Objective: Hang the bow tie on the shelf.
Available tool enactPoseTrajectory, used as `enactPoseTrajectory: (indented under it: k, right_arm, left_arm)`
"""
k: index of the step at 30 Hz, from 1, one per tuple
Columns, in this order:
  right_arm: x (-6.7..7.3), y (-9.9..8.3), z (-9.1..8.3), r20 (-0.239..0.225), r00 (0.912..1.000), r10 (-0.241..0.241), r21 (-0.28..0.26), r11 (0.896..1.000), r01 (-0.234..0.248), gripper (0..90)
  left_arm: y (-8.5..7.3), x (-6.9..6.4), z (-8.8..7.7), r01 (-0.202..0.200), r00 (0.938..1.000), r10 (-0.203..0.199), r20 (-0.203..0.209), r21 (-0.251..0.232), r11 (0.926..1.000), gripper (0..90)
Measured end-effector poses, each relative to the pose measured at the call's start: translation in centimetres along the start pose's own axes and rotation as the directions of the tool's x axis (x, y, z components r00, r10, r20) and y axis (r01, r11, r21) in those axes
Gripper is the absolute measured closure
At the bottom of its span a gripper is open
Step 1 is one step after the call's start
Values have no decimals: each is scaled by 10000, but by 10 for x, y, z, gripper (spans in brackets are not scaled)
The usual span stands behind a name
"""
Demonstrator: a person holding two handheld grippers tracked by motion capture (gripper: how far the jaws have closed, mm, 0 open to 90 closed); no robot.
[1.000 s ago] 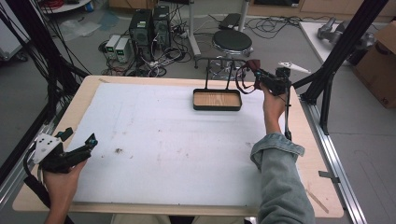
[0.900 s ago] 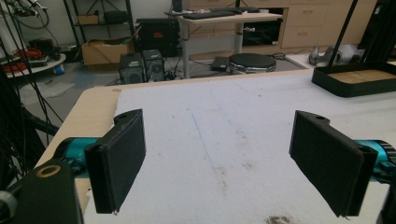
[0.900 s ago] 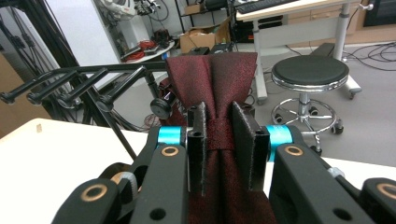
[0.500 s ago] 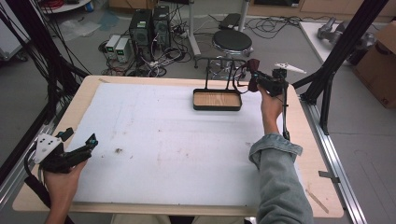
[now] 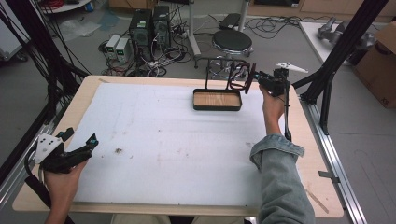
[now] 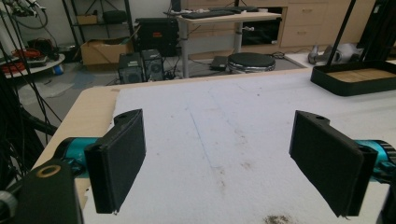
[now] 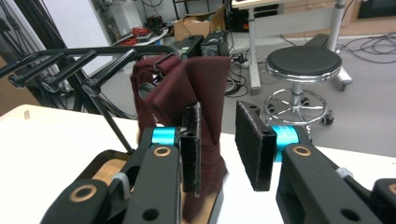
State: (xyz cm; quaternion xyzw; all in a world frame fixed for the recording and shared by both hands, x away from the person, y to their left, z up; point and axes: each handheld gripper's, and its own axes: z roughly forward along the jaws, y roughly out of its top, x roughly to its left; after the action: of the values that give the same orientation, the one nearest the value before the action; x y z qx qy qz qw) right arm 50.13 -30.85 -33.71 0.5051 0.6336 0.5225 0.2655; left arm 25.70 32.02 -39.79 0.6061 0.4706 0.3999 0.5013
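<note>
Beside the rack (image 5: 224, 77), right claw (image 7: 217, 144) seemingly open, hand outstretched.

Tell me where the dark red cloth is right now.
The dark red cloth hangs from the black rack over the wooden tray at the table's far right in the high view, just ahead of the right gripper, whose jaws are apart.

Right gripper (image 5: 252, 81) up at rack (image 5: 224, 70) over tray (image 5: 217, 106), left gripper (image 5: 79, 145) parked low near table (image 5: 88, 93) edge.
</note>
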Motion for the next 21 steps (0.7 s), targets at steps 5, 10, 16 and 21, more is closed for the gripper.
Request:
enactPoseTrajectory:
  k: [5, 10, 16, 21]
  right_arm:
    - [-1, 4, -10, 113, 9999, -79, -107, 9999, 80, 673]
    - [-3, 6, -18, 198, 9998, -82, -185, 9998, 86, 653]
    - [-8, 7, -33, 325, 9992, -226, -291, 9993, 235, 600]
    - [-11, 7, -42, 402, 9988, -280, -363, 9989, 294, 575]
  left_arm:
    - [0, -1, 0, 11, 10000, -11, 15, -15, 10000, 188]
    - [1, -2, 1, -22, 10000, 22, 33, -26, 10000, 187]
    - [1, -3, 2, -51, 10000, 51, 65, 1, 10000, 187]
    - [1, -4, 3, -58, 9999, 58, 85, -9, 10000, 187]
